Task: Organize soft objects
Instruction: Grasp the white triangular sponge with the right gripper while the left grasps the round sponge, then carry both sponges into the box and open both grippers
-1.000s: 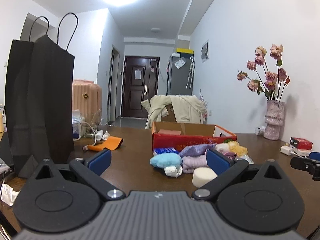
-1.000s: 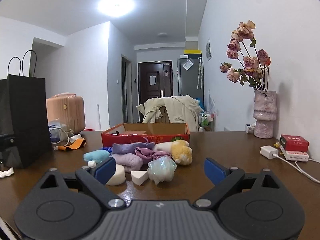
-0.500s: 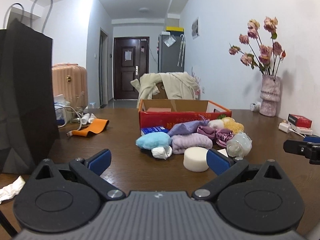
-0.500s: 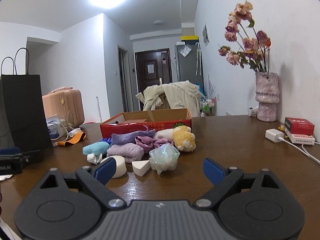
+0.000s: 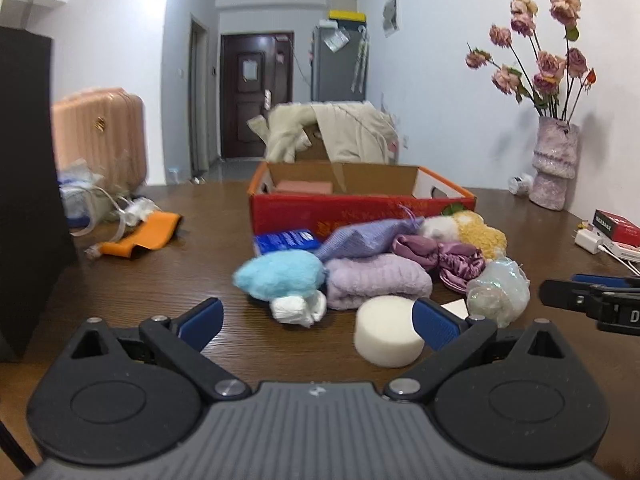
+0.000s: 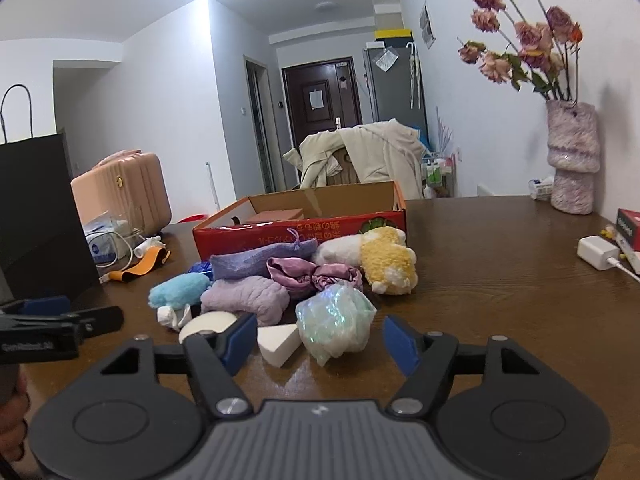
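Note:
A pile of soft things lies on the brown table in front of a red cardboard box (image 5: 360, 210) (image 6: 300, 228): a blue fluffy piece (image 5: 280, 274), a lilac knitted cloth (image 5: 378, 282), a purple satin scrunchie (image 6: 312, 274), a yellow plush (image 6: 390, 262), an iridescent wrapped ball (image 6: 336, 320), a round white sponge (image 5: 388, 330) and a white wedge sponge (image 6: 278, 344). My left gripper (image 5: 316, 320) is open and empty, just short of the round sponge. My right gripper (image 6: 320, 340) is open and empty, its jaws on either side of the iridescent ball.
A black paper bag (image 5: 28, 184) stands at the left. An orange strap (image 5: 140, 236) and cables lie behind it. A vase of dried roses (image 6: 572, 160), a charger (image 6: 598, 252) and a red carton (image 5: 616, 226) stand at the right.
Both grippers have moved forward and lower toward the pile. The right gripper's jaws now flank the iridescent ball. Both stay open.

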Demonstrator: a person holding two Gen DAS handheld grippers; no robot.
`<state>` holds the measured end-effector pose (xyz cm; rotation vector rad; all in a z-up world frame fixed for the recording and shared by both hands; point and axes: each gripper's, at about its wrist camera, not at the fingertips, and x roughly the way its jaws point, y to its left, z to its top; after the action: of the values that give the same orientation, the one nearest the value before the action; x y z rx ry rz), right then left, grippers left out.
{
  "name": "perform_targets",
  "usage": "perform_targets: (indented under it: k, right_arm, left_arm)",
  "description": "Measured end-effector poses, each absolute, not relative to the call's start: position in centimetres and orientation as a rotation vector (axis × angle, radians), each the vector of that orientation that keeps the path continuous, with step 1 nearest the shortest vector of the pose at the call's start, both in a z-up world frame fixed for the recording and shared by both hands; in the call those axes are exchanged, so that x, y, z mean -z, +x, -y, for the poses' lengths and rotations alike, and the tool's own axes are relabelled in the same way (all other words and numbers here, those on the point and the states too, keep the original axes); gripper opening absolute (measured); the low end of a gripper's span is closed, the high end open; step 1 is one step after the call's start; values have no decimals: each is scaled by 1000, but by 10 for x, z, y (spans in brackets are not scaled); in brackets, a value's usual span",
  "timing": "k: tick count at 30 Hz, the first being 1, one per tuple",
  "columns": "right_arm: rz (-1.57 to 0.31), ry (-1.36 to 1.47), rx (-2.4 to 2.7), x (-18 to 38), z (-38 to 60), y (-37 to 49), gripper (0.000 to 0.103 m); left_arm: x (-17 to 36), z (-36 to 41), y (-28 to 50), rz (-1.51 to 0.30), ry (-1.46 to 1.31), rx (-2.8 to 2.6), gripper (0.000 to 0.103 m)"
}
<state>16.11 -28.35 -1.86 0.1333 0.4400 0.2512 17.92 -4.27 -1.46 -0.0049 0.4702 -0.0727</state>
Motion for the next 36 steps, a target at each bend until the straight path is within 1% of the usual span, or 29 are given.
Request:
perform_targets:
  k: [1, 4, 5, 6, 7, 11, 14, 15, 16, 17, 19, 24, 26, 28, 29, 33, 34, 35, 36]
  right_arm:
    - [-448, 137, -263, 19, 282, 166, 57]
    - [-474, 147, -297, 23, 278, 179, 51]
    - [-481, 147, -299, 25, 276, 183, 44]
    - [-487, 150, -305, 26, 275, 187, 40]
    - [-494, 156, -313, 27, 274, 190, 36]
    - [-509, 189, -332, 29, 271, 201, 30]
    - [-520, 208, -342, 29, 269, 208, 29]
    - [-535, 209, -346, 30, 266, 212, 29]
    - [-545, 204, -347, 30, 264, 214, 29]
    - [-551, 194, -346, 31, 261, 217, 29]
    - [-560, 178, -342, 34, 255, 221, 29]
    - [-599, 126, -343, 39, 239, 231, 29]
    - [-619, 88, -337, 41, 230, 235, 34]
    - [-642, 68, -295, 45, 223, 240, 45]
    - [-651, 59, -279, 46, 221, 242, 46]
    - [-669, 61, -285, 53, 214, 248, 43]
    - [-666, 68, -294, 54, 213, 248, 34]
    - [-669, 62, -297, 54, 210, 248, 31]
    - [-664, 51, -297, 53, 208, 247, 31]
  left_arm:
    - [17, 43, 185, -484, -12, 92, 102]
    - [25, 47, 202, -539, -50, 165, 95]
    - [27, 49, 208, -554, -56, 187, 95]
    - [30, 52, 213, -561, -51, 201, 94]
    - [33, 55, 217, -563, -41, 209, 91]
    - [44, 64, 234, -601, -30, 264, 75]
    - [51, 64, 241, -617, -43, 309, 73]
    - [53, 63, 242, -617, -46, 320, 70]
    - [54, 63, 244, -624, -47, 325, 59]
    - [55, 61, 246, -635, -53, 332, 56]
    - [54, 56, 247, -637, -55, 344, 54]
    - [49, 42, 248, -609, -79, 305, 54]
    - [50, 36, 252, -621, -108, 289, 54]
    - [51, 32, 254, -629, -128, 277, 54]
    - [50, 31, 254, -629, -135, 277, 54]
    - [49, 29, 252, -613, -139, 275, 54]
    - [49, 29, 251, -607, -136, 276, 54]
    - [47, 31, 250, -601, -132, 278, 54]
    - [45, 32, 247, -593, -122, 275, 54]
